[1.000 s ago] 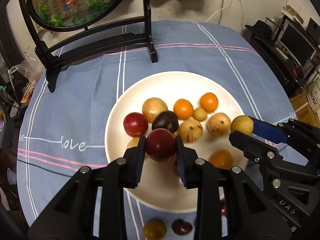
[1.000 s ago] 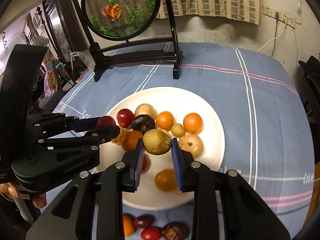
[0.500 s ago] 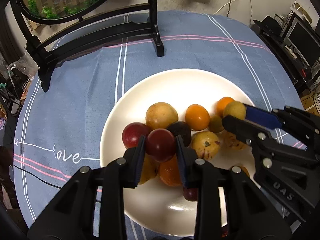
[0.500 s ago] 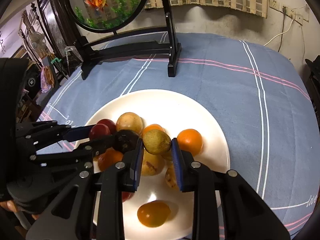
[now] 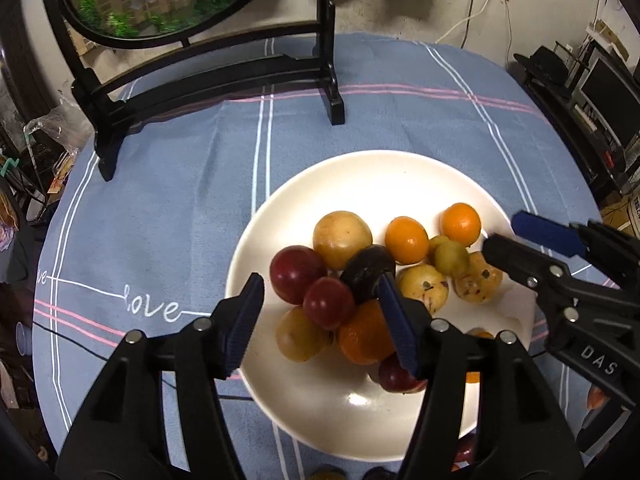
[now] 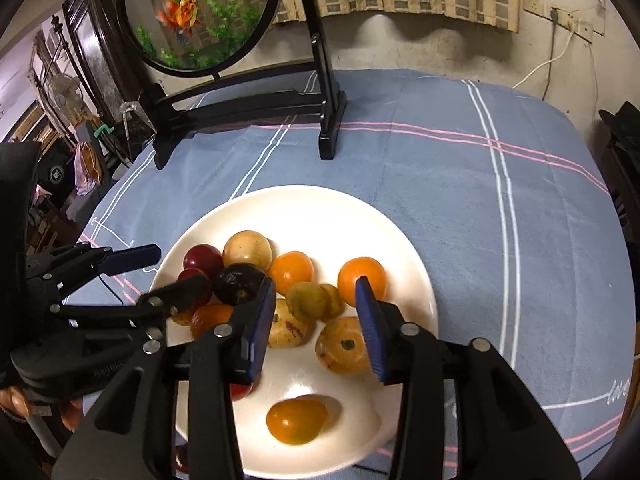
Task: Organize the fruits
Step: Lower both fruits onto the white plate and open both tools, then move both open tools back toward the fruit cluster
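Observation:
A white plate [image 5: 372, 176] [image 6: 304, 208] on the blue tablecloth holds a pile of several small fruits, red, yellow, orange and dark purple. My left gripper [image 5: 322, 322] is open just above the pile, with a red plum [image 5: 329, 303] resting on the fruits between its fingers. My right gripper [image 6: 316, 326] is open over the plate, with a green-yellow fruit [image 6: 307, 301] lying on the pile between its fingers. That fruit also shows in the left wrist view [image 5: 452, 258]. Each gripper appears in the other's view, the right [image 5: 516, 240] and the left [image 6: 168, 272].
A black wooden stand [image 5: 216, 80] [image 6: 256, 100] with a round goldfish picture stands at the back of the table. A few loose fruits [image 5: 328, 472] lie on the cloth at the plate's near edge. Shelves with electronics [image 5: 600, 88] stand to the right of the table.
Both grippers have opened. The red plum and the green-yellow fruit have dropped from the jaws onto the pile on the plate.

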The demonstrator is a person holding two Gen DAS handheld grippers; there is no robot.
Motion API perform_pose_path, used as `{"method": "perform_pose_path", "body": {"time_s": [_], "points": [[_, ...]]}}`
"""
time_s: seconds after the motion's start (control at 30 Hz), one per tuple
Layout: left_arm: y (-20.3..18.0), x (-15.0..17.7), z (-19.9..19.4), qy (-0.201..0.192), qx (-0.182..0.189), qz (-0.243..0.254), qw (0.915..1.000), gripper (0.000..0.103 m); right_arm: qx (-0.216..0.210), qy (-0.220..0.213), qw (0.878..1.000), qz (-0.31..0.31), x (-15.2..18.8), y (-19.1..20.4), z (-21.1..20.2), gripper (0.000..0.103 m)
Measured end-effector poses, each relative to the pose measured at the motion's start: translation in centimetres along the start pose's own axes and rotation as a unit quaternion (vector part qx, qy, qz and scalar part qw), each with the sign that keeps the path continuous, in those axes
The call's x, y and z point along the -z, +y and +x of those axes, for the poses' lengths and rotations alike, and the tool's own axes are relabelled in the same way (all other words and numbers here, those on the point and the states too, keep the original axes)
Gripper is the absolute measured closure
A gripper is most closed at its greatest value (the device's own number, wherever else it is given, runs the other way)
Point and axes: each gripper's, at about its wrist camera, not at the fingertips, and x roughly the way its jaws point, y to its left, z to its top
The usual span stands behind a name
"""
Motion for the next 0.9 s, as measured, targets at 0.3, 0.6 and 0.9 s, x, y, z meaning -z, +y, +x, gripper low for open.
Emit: {"method": "perform_pose_path", "body": {"time_s": [0.3,0.6,0.9], "points": [[0.8,1.8,-4.3,-0.023,0.007,-0.002,0.9997,0.040,0.001,-0.021,1.000,0.008,2.8,0.5,-5.0,0.061],[2.2,8.0,-6.4,-0.001,0.021,-0.009,0.9997,0.040,-0.005,0.002,1.000,-0.001,10.9,2.5,-8.3,0.061],[3.3,15.2,-6.3,0.040,0.031,-0.005,0.9987,0.039,0.008,0.059,0.998,0.012,18.9,2.9,-7.6,0.061]]}}
